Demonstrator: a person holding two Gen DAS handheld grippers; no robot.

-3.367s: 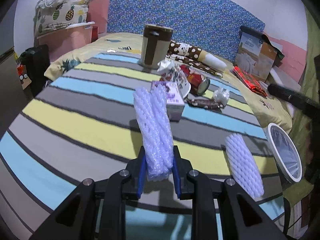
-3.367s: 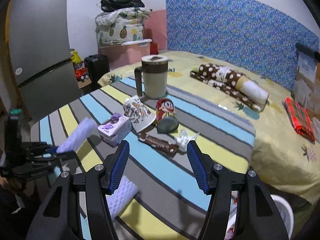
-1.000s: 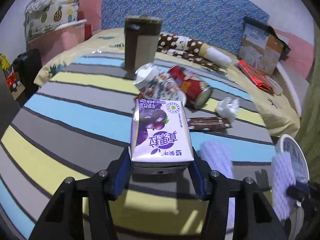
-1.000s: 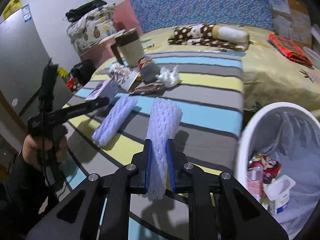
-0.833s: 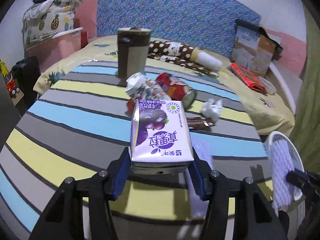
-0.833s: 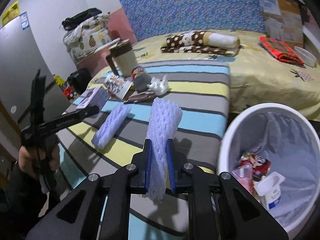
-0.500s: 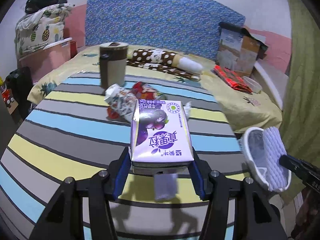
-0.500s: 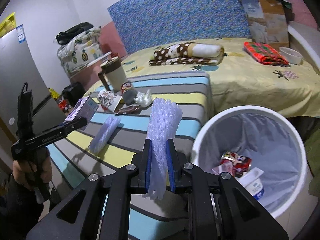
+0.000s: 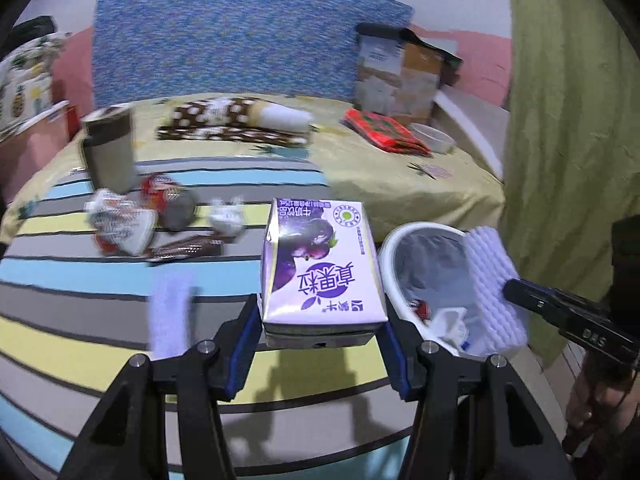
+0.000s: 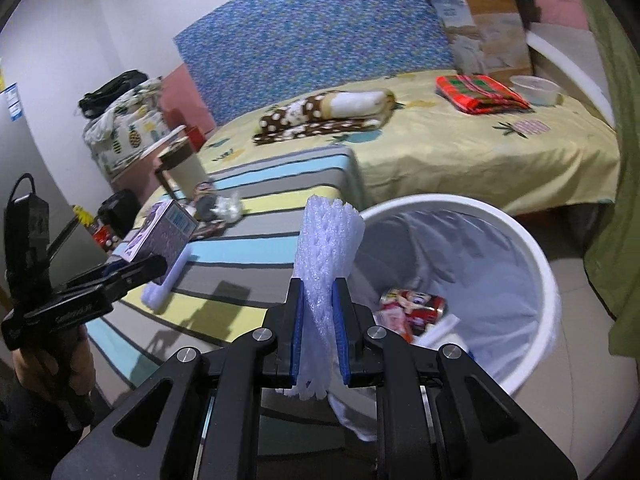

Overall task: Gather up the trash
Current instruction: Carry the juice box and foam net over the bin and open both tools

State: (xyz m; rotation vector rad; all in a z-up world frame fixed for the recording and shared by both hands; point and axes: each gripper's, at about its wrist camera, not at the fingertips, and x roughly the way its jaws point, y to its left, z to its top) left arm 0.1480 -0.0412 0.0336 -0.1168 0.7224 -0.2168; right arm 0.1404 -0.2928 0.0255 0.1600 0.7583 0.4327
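Both loads have come off the striped table (image 9: 80, 280) in the last second and swung toward the bin. A second ago my left gripper (image 9: 320, 324) had the purple carton (image 9: 320, 264) up over the table with the bin only at the far right edge of its view; now the white bin (image 9: 390, 276) sits just beyond and to the right of the carton, its near rim almost behind the carton's right corner. My right gripper (image 10: 319, 332) had the foam net (image 10: 326, 264) beside the bin rim half a second back; now the bin (image 10: 532, 264) fills the space ahead and right of its fingers.

Left fingers: set wide, clamped on the carton's two sides, carton lying flat between the blue pads, print facing up.

Right fingers: narrow, pinching the foam net near its lower end; the net stands up past the fingertips, and its top overlaps the bin's near rim in the right wrist view. From the left wrist view the net (image 9: 496, 288) hangs over the bin's right side.

Meaning, as I judge it: the net is about ready to drop, the carton follows. A can (image 10: 412, 304) and other scraps already lie in the liner.

Left on the table, ahead and left of my left fingers: a second foam net (image 9: 170, 312), paper cup (image 9: 120, 228), red can (image 9: 168, 200), crumpled tissue (image 9: 226, 216), brown wrapper (image 9: 188, 246). View there is motion-blurred. So several pieces are yet to fetch.
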